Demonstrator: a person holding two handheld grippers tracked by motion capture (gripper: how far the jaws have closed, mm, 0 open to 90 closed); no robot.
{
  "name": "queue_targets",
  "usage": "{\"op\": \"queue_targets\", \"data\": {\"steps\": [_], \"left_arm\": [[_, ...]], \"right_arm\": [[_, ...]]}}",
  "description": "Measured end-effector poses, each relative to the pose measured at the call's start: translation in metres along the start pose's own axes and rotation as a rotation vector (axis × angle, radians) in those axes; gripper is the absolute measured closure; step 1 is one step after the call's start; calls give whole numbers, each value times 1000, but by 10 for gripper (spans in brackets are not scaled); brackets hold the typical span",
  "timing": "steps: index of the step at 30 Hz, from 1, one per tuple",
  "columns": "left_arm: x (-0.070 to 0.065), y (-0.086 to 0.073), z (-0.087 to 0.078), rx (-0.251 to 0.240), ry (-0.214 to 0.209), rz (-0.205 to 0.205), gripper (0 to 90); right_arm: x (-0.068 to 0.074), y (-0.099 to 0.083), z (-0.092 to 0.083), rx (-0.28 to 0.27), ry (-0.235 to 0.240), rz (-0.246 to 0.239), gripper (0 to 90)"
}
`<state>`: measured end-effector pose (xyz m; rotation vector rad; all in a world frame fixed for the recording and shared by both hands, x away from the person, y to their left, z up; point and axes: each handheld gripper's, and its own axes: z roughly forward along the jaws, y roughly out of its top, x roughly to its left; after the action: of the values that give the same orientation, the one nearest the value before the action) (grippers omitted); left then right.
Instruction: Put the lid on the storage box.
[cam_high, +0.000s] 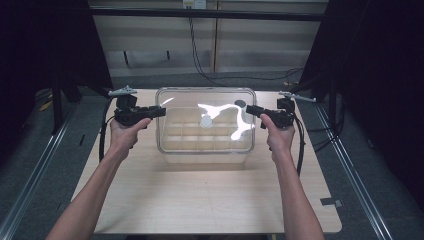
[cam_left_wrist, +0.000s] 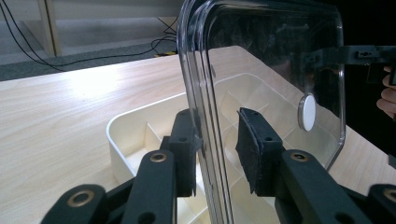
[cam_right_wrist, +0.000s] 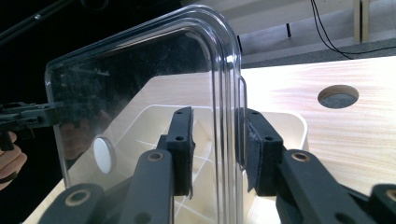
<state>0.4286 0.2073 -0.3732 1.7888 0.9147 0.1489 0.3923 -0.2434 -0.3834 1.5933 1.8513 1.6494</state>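
Observation:
A clear plastic lid (cam_high: 185, 102) stands upright over a white divided box (cam_high: 205, 158) at the middle of the table. A white round disc (cam_high: 205, 121) sits on the lid. My left gripper (cam_high: 162, 111) straddles the lid's left edge (cam_left_wrist: 205, 70). One pad (cam_left_wrist: 189, 154) is against the lid and the other pad (cam_left_wrist: 252, 149) stands a little off it, so my left gripper (cam_left_wrist: 219, 126) is open. My right gripper (cam_high: 248, 109) is shut on the lid's right edge (cam_right_wrist: 229, 70), the rim lying between its pads (cam_right_wrist: 217, 121).
The box (cam_left_wrist: 116, 128) has several compartments and stands on a light wooden table (cam_high: 200, 200). A round hole (cam_right_wrist: 338, 96) in the tabletop lies behind the box on the right. Cables (cam_high: 200, 60) run across the floor behind the table. Metal rails flank the table on both sides.

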Motion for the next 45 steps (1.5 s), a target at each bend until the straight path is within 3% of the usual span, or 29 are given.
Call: {"op": "queue_targets", "data": {"steps": [11,22,45], "left_arm": [[14,-2,14,19,-3,-24,651],[28,-7,28,63,6,-43,629],[39,-22,42,117,14,-65,560]], "right_arm": [[-6,2,12,40,-40,-27,645],[-19,-3,29,64,-61,-5,616],[-29,-14,52,125,-127,-10,534]]}}
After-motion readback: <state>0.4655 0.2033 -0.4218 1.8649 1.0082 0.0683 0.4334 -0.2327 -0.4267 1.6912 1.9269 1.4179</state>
